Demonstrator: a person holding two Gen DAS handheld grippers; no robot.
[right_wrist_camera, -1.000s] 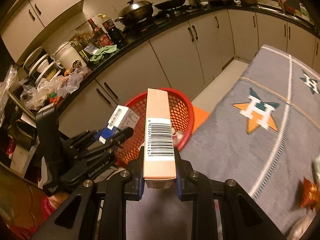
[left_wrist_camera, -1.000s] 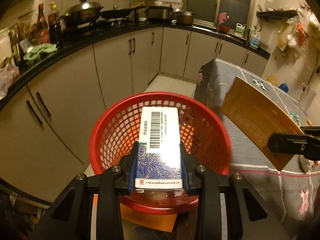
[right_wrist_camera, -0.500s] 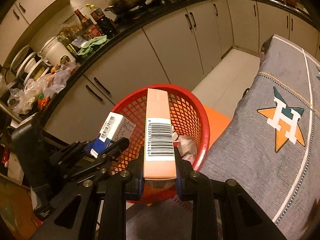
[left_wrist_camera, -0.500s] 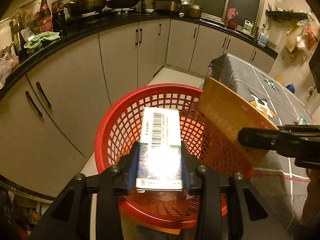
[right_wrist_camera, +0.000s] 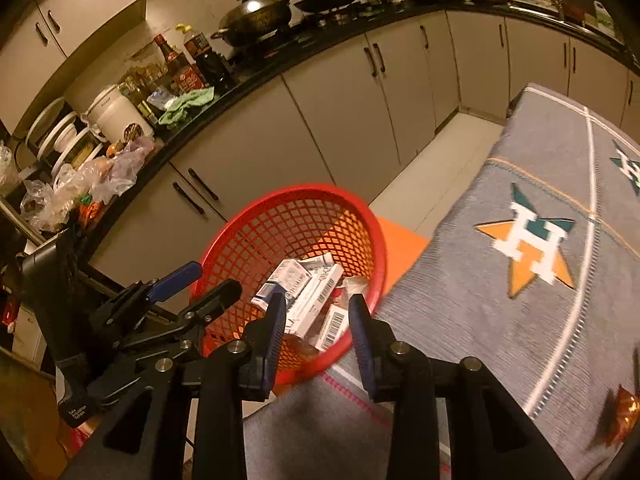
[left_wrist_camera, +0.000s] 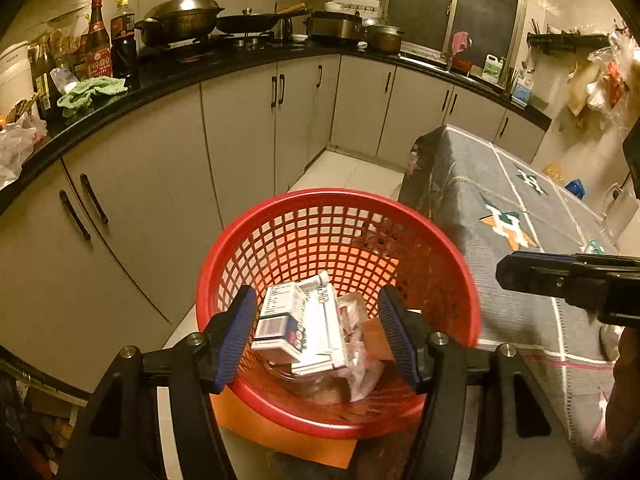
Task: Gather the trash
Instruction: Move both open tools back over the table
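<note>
A red mesh basket (left_wrist_camera: 336,196) stands on the floor beside the table, below both grippers. Inside it lie a white and blue box (left_wrist_camera: 296,320), an orange box (left_wrist_camera: 376,340) and some crumpled plastic. My left gripper (left_wrist_camera: 316,336) hovers over the basket with its jaws opening; nothing is between the pads. My right gripper (right_wrist_camera: 318,320) hangs over the basket's near rim (right_wrist_camera: 280,208), jaws also opening and empty, with the dropped boxes (right_wrist_camera: 316,292) below it. In the right wrist view the left gripper (right_wrist_camera: 200,286) sits at the basket's left edge.
A table under a grey cloth (right_wrist_camera: 520,320) lies right of the basket, with an orange wrapper (right_wrist_camera: 620,412) near its front edge. An orange board (left_wrist_camera: 280,436) is under the basket. Cabinets (left_wrist_camera: 240,152) and a crowded black counter run behind.
Both grippers let go: the white and blue box left the left jaws and the orange box left the right jaws. Both now lie in the basket, and both pairs of jaws stand wider.
</note>
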